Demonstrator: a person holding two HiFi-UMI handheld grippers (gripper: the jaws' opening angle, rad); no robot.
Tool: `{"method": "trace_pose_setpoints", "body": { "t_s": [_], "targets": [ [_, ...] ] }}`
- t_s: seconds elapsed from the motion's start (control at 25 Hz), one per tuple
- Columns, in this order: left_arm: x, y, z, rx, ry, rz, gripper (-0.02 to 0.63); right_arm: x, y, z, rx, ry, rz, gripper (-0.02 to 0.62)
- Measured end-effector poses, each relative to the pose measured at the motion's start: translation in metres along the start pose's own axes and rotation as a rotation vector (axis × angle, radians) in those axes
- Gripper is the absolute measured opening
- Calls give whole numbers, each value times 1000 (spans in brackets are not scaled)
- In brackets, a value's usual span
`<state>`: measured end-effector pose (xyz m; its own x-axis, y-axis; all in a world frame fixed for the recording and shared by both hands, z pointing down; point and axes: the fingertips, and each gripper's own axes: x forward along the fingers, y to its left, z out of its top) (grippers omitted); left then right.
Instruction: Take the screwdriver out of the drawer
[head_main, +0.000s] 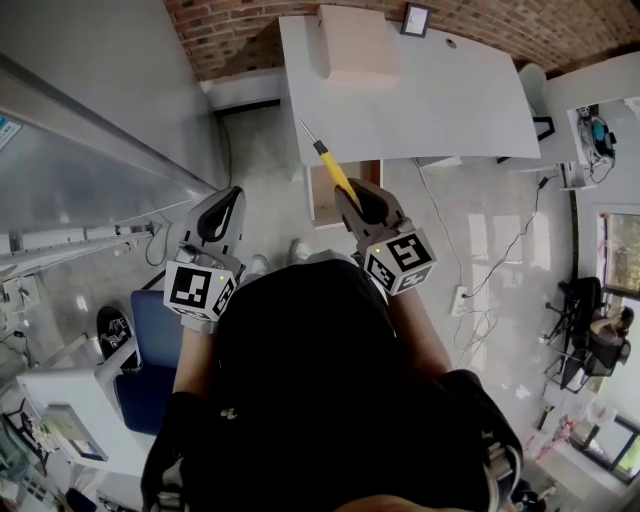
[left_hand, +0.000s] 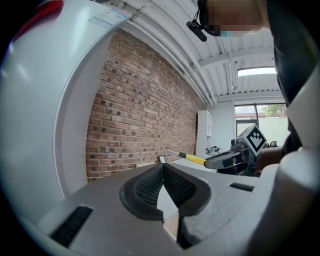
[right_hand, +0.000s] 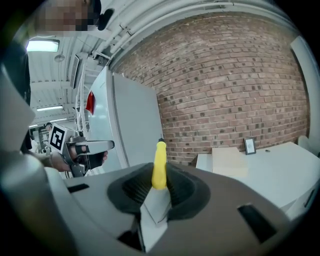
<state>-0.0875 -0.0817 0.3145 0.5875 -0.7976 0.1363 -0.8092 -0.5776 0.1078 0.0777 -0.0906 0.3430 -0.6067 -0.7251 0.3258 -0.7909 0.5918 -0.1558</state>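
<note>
The right claw (right_hand: 159, 176) is clamping the screwdriver (right_hand: 160, 159) by its yellow handle, needing a firm, steady squeeze above the drawer (head_main: 320, 200), while the left claw (left_hand: 163, 174) is hanging closed, empty.

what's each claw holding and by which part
The right claw grips the yellow-handled screwdriver by its handle; the left claw is shut on nothing.

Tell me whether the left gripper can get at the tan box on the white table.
Probably yes. The left gripper, shut and empty, has open space ahead toward the tan box on the white table; the right gripper, holding the screwdriver, sits off to its side. Its jaws would need opening.
</note>
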Motion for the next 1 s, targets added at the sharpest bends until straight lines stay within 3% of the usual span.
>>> {"method": "trace_pose_setpoints", "body": {
  "t_s": [0.4,1.0],
  "targets": [
    [0,5,29,9,-42,-32,3,-7,7,26,-29,-84,-31,87],
    [2,3,33,7,-38,-54,3,-7,15,31,-50,-95,-36,87]
  ]
}}
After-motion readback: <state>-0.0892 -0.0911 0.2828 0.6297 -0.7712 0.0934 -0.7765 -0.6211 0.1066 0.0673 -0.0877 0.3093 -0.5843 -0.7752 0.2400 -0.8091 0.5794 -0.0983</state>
